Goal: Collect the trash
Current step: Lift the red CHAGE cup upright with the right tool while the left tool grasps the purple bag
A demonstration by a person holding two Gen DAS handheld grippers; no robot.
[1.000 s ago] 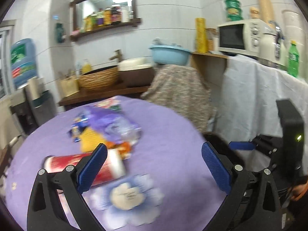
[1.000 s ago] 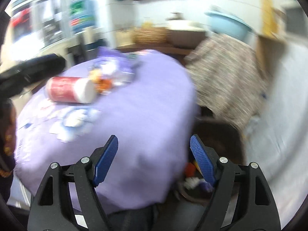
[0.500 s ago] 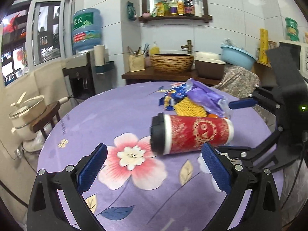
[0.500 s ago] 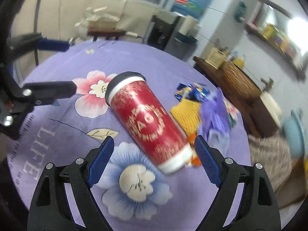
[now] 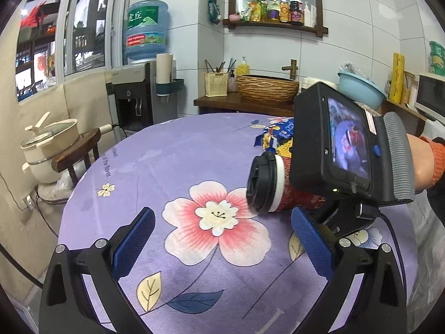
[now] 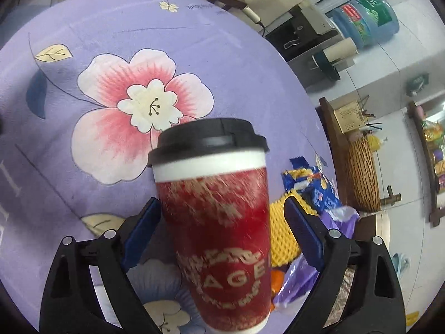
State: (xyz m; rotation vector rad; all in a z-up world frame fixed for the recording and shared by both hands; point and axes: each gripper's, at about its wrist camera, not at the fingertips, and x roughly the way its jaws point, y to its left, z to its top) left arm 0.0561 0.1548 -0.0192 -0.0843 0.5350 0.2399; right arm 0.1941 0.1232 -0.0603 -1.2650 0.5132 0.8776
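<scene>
A red paper cup with a black lid (image 6: 222, 208) lies on its side on the purple flowered tablecloth (image 6: 83, 41). My right gripper (image 6: 221, 222) is open with its blue pads on either side of the cup's body, not closed on it. In the left wrist view the cup (image 5: 267, 186) lies to the right, its lid facing me, with the right gripper's black body (image 5: 345, 150) over it. My left gripper (image 5: 222, 239) is open and empty above the pink flower print. Behind the cup lie a yellow foam net (image 6: 283, 233), a blue snack wrapper (image 6: 317, 186) and a purple bag (image 6: 336, 217).
A round table carries the purple cloth (image 5: 167, 153). A stool with a white pot (image 5: 50, 144) stands at the left. A water dispenser (image 5: 139, 97) and a wooden counter with a wicker basket (image 5: 267, 89) stand behind the table.
My right gripper has come down over the red cup, so the cup now lies between its open pads. My left gripper has drawn back towards the near left of the table.
</scene>
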